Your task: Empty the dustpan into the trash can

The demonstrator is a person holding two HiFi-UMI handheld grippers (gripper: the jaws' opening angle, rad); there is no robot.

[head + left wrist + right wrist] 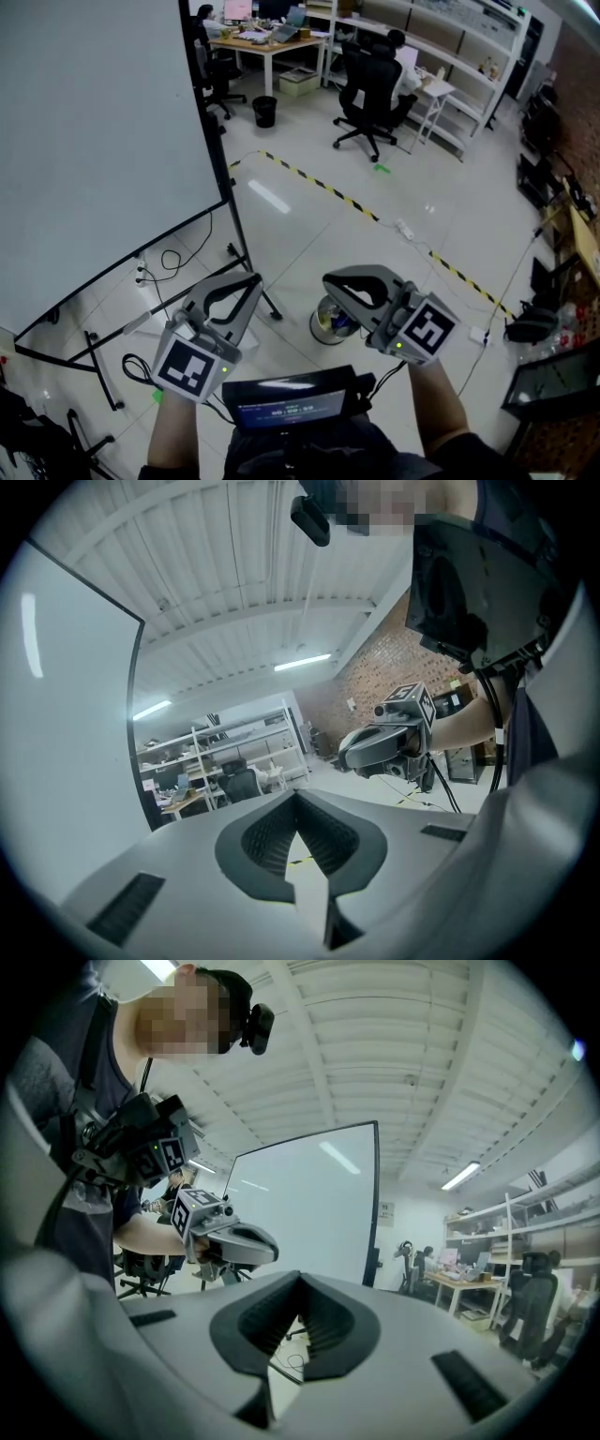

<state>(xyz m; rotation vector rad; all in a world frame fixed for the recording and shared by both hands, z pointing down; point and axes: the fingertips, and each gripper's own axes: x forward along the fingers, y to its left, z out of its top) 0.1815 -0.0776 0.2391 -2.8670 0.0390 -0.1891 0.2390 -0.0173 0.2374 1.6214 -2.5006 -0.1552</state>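
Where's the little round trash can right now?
The trash can stands on the floor just below the head view's centre, partly hidden behind the right gripper. It is to the right of the whiteboard.

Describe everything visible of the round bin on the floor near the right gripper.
The round bin stands upright and open-topped on the pale glossy floor, its rim light and shiny-looking. Yellowish and blue contents show inside, too small to identify. In the head view the right hand-held gripper hides part of it; nothing visibly touches it.
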